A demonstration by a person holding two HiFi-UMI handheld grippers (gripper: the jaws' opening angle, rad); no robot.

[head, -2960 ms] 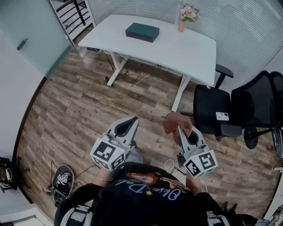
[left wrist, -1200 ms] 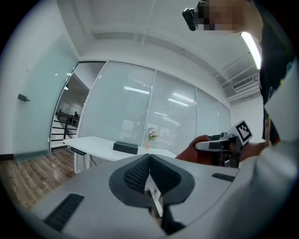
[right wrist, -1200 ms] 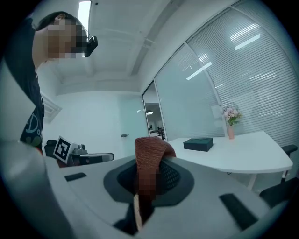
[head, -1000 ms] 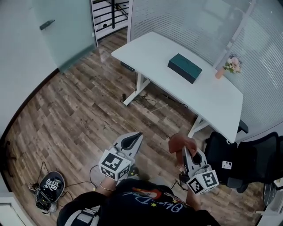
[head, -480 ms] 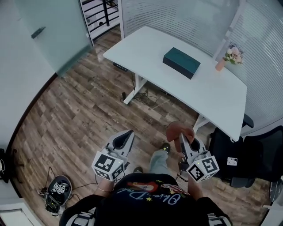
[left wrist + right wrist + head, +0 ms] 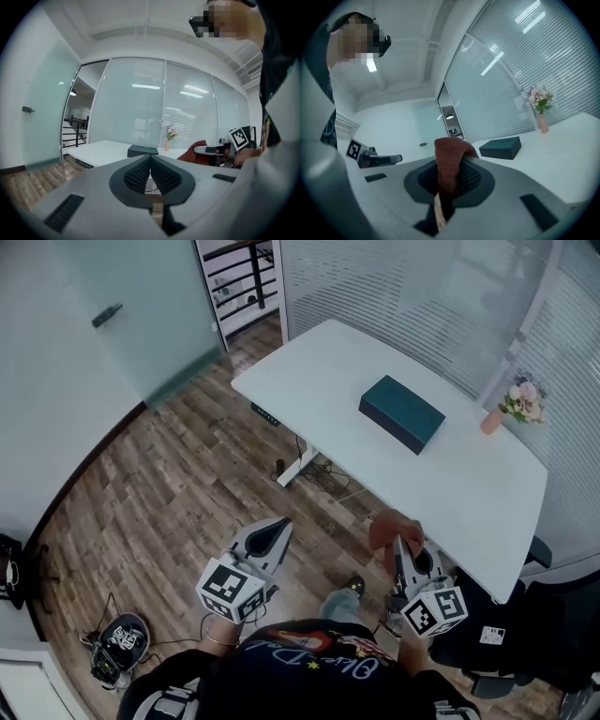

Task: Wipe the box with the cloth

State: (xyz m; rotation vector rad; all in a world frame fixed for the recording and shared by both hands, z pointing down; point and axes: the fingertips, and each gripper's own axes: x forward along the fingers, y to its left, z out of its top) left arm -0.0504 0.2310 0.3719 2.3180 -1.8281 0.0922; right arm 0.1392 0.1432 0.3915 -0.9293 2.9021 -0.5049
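Observation:
A dark green box point(image 6: 402, 414) lies flat on the white table point(image 6: 337, 423), also seen as the box point(image 6: 143, 150) in the left gripper view and the box point(image 6: 500, 148) in the right gripper view. My right gripper point(image 6: 401, 547) hovers near the table's front edge, shut on a rust-red cloth point(image 6: 394, 531); the cloth point(image 6: 449, 165) hangs folded between its jaws. My left gripper point(image 6: 277, 528) is over the wooden floor, short of the table, shut with nothing in it point(image 6: 150, 159). Both are well apart from the box.
A pink vase with flowers point(image 6: 521, 404) stands at the table's far right end. A black office chair point(image 6: 511, 634) sits by my right side. Cables lie under the table point(image 6: 319, 474), a frosted glass door point(image 6: 112, 324) is at left, and gear point(image 6: 117, 650) on the floor.
I have stepped closer to the table; it and the box now sit nearer to the grippers. The right gripper still holds the cloth, now near the table's front edge.

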